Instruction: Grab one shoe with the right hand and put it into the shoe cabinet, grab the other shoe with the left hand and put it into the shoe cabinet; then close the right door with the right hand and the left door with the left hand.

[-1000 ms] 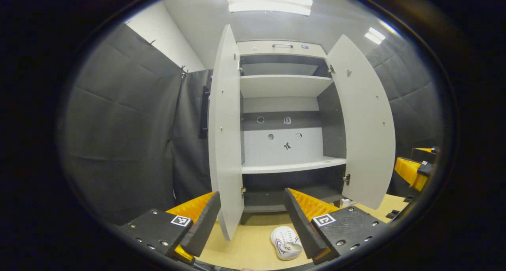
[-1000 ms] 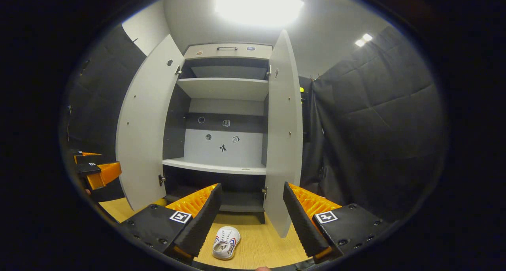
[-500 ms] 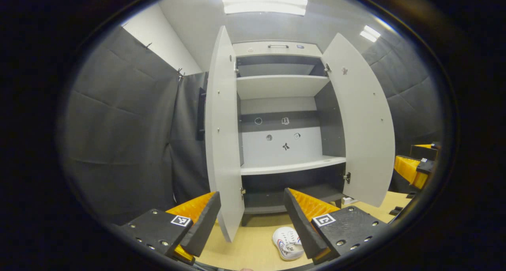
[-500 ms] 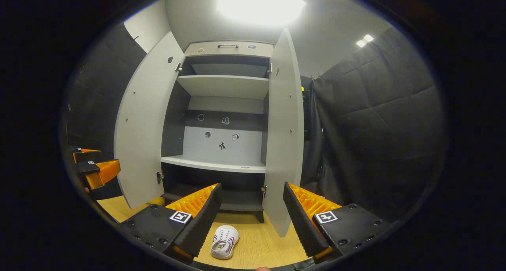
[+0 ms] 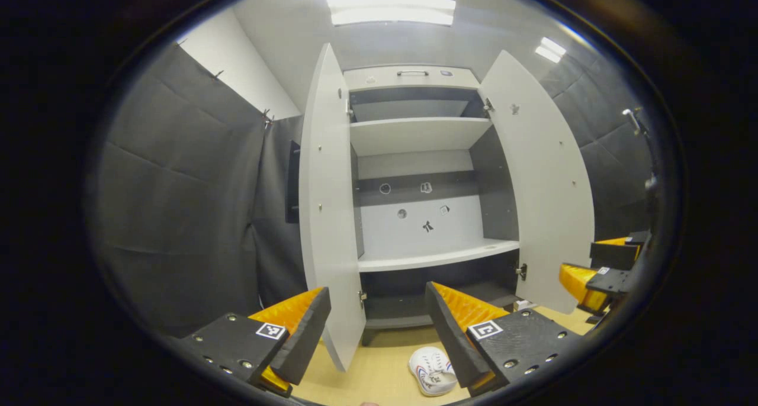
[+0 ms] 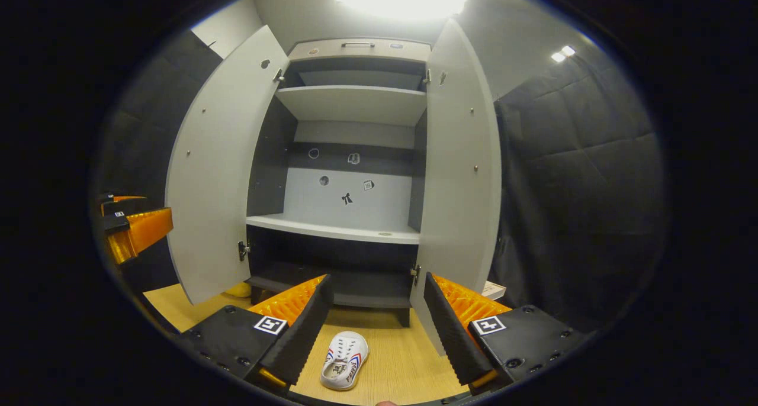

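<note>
On the pale wooden floor [image 6: 408,364] in front of the tall grey two-door shoe cabinet [image 6: 349,157], a white low sneaker with red and blue side stripes [image 6: 344,360] lies just below and between the fingers of the right gripper [image 6: 376,329], which is released, jaws spread wide with nothing in them. In the left gripper view the left gripper [image 5: 376,329] is likewise released and empty, and a white striped sneaker [image 5: 433,370] shows low beside its right finger; whether this is the same shoe or its pair I cannot tell. Both cabinet doors stand swung open, and the white middle shelf [image 6: 334,229] and the dark lower shelf [image 6: 349,296] are bare.

The step in hand looks like the first one: the right gripper going down for the shoe. To do it well, it should descend straight over the sneaker, turn so the jaws straddle it across its narrow width near the middle, and clench only once both fingers flank the sides. The open right door [image 6: 459,181] hangs near the path, so the lift should stay clear of its lower edge.
</note>
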### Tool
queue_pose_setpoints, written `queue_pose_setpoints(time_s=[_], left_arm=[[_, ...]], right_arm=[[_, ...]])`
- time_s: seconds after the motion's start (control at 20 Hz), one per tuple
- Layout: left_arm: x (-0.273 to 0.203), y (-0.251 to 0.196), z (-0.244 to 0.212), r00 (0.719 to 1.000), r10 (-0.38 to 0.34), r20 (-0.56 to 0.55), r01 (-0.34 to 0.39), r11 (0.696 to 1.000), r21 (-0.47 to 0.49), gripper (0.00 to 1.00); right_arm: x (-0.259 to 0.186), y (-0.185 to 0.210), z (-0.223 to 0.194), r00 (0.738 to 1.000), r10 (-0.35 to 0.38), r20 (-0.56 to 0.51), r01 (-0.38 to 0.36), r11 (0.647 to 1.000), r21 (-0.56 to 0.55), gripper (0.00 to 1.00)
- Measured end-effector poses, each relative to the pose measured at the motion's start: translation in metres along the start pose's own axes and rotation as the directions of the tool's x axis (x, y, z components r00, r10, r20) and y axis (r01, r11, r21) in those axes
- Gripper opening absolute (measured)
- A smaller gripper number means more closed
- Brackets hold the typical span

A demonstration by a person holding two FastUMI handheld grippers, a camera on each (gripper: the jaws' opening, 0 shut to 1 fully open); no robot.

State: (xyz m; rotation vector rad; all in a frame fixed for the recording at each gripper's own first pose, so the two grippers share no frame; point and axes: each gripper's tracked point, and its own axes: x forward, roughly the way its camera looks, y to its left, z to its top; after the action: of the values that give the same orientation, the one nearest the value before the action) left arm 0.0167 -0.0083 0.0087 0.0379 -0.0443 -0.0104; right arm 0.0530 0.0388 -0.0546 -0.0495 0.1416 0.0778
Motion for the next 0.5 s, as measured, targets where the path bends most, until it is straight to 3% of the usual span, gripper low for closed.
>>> queue_pose_setpoints(time_s=[0.3,0.5], left_arm=[[0.012,0.01,-0.002,0.999,0.046,-0.013,-0.046,0.999,0.007,0.95],[0.019,0.025,-0.005,0.996,0.086,-0.026,-0.086,0.996,0.025,0.93]], right_arm=[[0.047,0.032,-0.041,0.99,0.087,-0.113,-0.084,0.996,0.03,0.98],[0.076,0.047,-0.08,0.965,0.125,-0.229,-0.111,0.991,0.072,0.98]])
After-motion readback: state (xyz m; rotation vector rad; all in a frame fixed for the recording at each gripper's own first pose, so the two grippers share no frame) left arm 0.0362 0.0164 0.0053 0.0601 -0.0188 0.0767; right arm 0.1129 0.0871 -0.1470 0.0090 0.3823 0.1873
